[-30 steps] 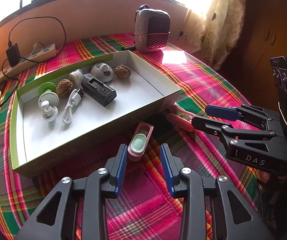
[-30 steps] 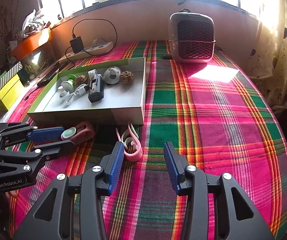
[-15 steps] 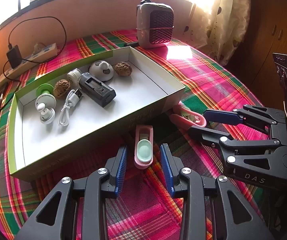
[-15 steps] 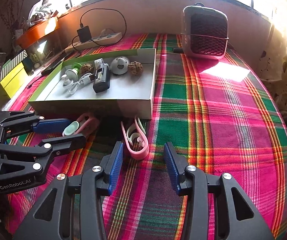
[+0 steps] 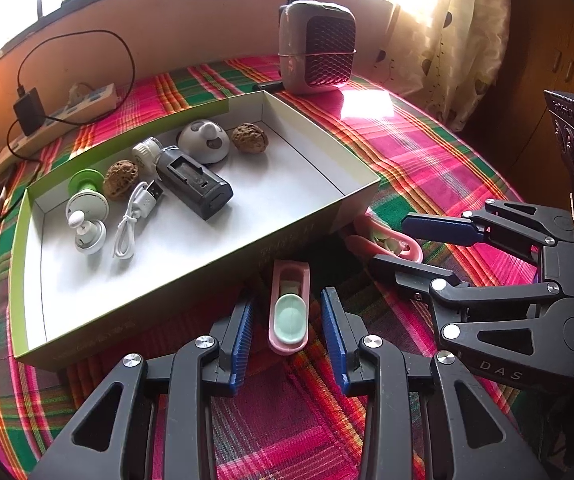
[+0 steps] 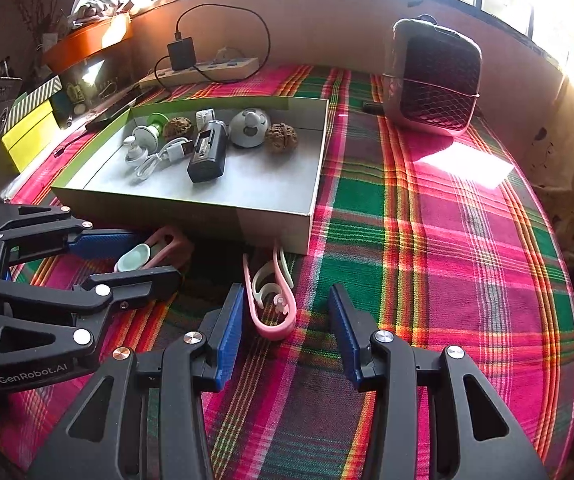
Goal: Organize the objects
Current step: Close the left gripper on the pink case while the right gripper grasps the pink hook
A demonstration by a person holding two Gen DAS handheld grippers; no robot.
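A shallow white box (image 5: 319, 168) with a green rim holds several small items: a black charger (image 5: 195, 184), a white cable (image 5: 135, 216), two walnuts and round white gadgets. A pink case with a mint insert (image 5: 290, 308) lies on the cloth in front of the box, between the open fingers of my left gripper (image 5: 289, 312). A pink loop-shaped clip (image 6: 271, 300) lies just ahead of my open right gripper (image 6: 285, 316), its near end between the fingertips. Each gripper shows in the other's view: the right (image 5: 427, 244), the left (image 6: 131, 256).
A grey fan heater (image 5: 317, 44) stands at the back of the plaid-covered table (image 6: 427, 240). A power strip with a black adapter (image 6: 203, 68) lies by the wall. Yellow boxes (image 6: 27, 132) sit at the far left. A curtain (image 5: 459, 32) hangs at the right.
Both grippers have moved forward and lower. The pink case now lies between the left fingers and the pink clip reaches between the right fingertips. Both stayed open.
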